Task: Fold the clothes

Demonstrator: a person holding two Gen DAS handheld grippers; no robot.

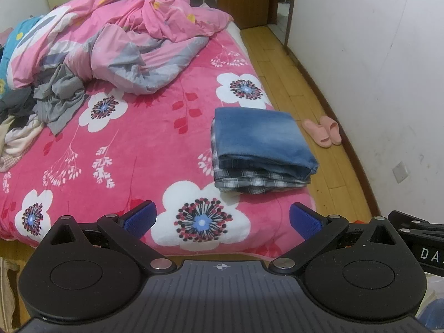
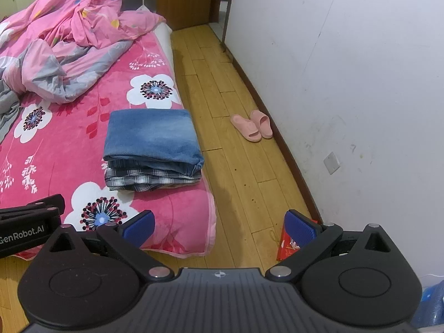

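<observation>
A folded pair of blue jeans (image 1: pixel 260 136) (image 2: pixel 152 136) lies on top of a folded plaid garment (image 1: pixel 249 180) (image 2: pixel 144 179) near the bed's right front corner. A heap of unfolded clothes, a grey garment (image 1: pixel 61 100) uppermost, sits at the bed's left side. My left gripper (image 1: pixel 222 220) is open above the bed's front edge, nothing between its blue pads. My right gripper (image 2: pixel 219 224) is open too, held over the floor just right of the bed corner. Both are short of the folded stack.
The bed carries a pink flowered blanket (image 1: pixel 133 149) (image 2: pixel 66 144) and a crumpled pink and grey duvet (image 1: pixel 133 41) (image 2: pixel 63 36) at the far end. Pink slippers (image 1: pixel 323 130) (image 2: pixel 254 125) stand on the wooden floor by the white wall. A red box (image 2: pixel 288 245) lies by my right gripper.
</observation>
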